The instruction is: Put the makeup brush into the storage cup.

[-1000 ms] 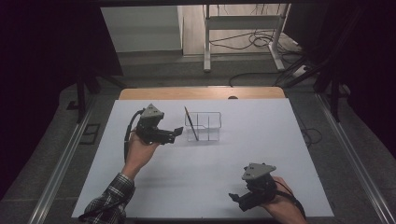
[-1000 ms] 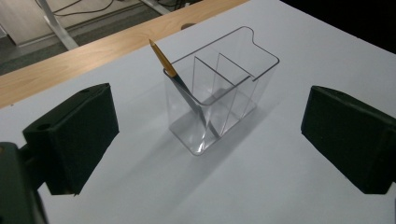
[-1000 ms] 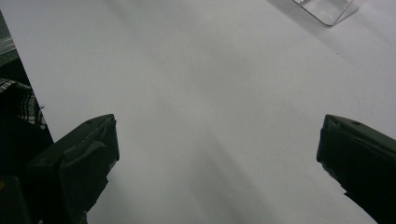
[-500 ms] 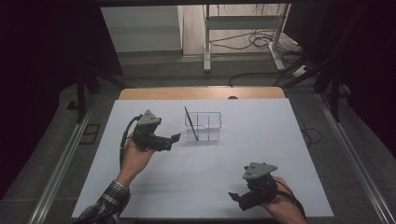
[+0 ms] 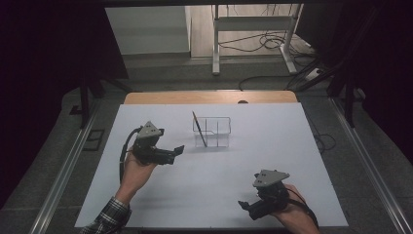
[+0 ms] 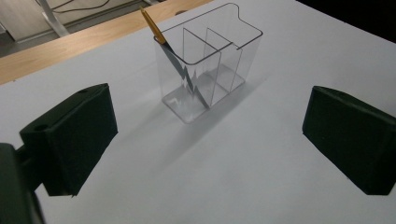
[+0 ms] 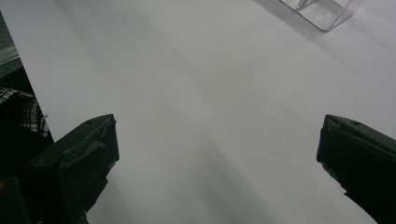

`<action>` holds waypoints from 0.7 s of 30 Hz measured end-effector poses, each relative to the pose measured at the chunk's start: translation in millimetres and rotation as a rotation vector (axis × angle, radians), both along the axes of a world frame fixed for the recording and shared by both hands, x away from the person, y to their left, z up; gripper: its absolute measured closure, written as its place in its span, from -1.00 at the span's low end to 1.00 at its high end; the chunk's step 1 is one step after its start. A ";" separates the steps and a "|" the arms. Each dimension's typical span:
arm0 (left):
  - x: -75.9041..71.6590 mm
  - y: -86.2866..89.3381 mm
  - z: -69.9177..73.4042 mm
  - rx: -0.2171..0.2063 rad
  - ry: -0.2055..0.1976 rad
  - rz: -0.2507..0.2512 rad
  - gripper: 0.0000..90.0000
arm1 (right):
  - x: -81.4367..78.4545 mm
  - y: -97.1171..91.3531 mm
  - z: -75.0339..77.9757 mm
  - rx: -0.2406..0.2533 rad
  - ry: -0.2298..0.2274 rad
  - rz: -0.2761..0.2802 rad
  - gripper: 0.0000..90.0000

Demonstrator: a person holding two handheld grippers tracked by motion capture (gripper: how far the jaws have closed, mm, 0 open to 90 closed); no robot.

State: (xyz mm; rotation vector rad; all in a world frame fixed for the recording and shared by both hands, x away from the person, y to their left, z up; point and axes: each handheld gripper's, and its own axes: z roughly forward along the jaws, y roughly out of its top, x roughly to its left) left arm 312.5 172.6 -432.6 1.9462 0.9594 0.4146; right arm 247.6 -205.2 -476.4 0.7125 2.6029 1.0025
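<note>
The left gripper (image 5: pixel 176 152) is hovering released near the clear organizer (image 6: pixel 205 65). A pencil (image 6: pixel 154 28) is leaning inside, probably in the end compartment. The right gripper (image 5: pixel 245 207) is resting released.

One clear organizer (image 5: pixel 212 130) with three compartments is standing ahead of the left gripper (image 5: pixel 176 152). One pencil (image 5: pixel 199 128) is leaning inside it. Two grippers are showing; the right gripper (image 5: pixel 245 205) is hovering near the table's (image 5: pixel 292 146) edge.

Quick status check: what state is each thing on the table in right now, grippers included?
Left gripper: jaws open, empty, short of the organizer.
Right gripper: jaws open, empty, over bare table.
Clear organizer: upright, three compartments.
Pencil: leaning in an end compartment.
Table: white sheet laid flat.
</note>
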 end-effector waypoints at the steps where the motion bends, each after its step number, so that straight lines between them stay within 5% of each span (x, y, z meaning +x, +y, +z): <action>1: -2.6 1.1 -1.2 -0.002 0.000 0.001 -0.92 | 0.1 0.0 0.0 -0.001 -0.002 0.000 -1.00; 21: -23.6 6.9 -14.1 -0.015 0.012 -0.005 -0.92 | -0.4 -0.8 0.6 0.006 -0.007 -0.005 -1.00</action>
